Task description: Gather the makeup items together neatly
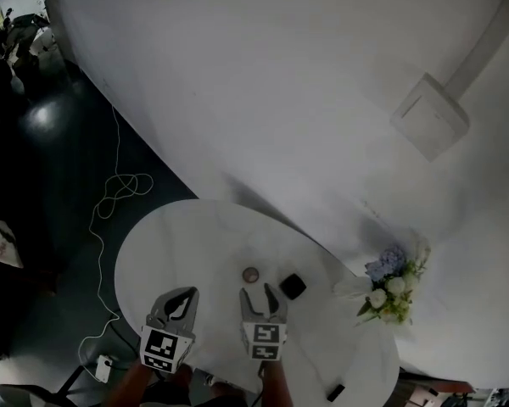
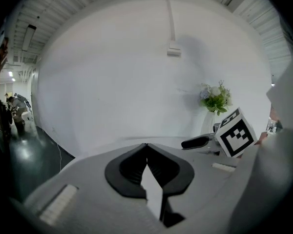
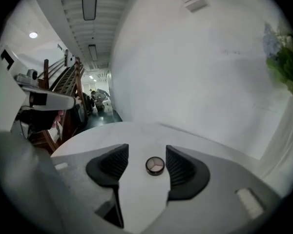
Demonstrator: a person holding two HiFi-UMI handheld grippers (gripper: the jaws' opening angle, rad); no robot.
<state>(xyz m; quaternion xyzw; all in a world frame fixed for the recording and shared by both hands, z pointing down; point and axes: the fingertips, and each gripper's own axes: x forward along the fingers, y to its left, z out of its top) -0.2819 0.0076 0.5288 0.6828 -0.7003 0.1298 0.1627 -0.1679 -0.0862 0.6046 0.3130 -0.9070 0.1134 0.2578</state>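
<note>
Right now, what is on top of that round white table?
A small round compact, a black square case, a bunch of flowers and a little black item near the edge. Whatever lies beneath the left gripper and right gripper is hidden.

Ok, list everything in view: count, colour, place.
table: one, white, round, against the wall
round compact: one, dark-rimmed, on the table just ahead of the right tool
square case: one, black, on the table right of the compact
small flat item: one, black, near the table's near edge
flowers: one bunch, white, blue and green, table's right side
cable: one, white, on the dark floor at left
wall box: one, white, on the wall
left tool: one, grey, jaws shut, empty
right tool: one, grey, jaws open, gripping nothing
</note>
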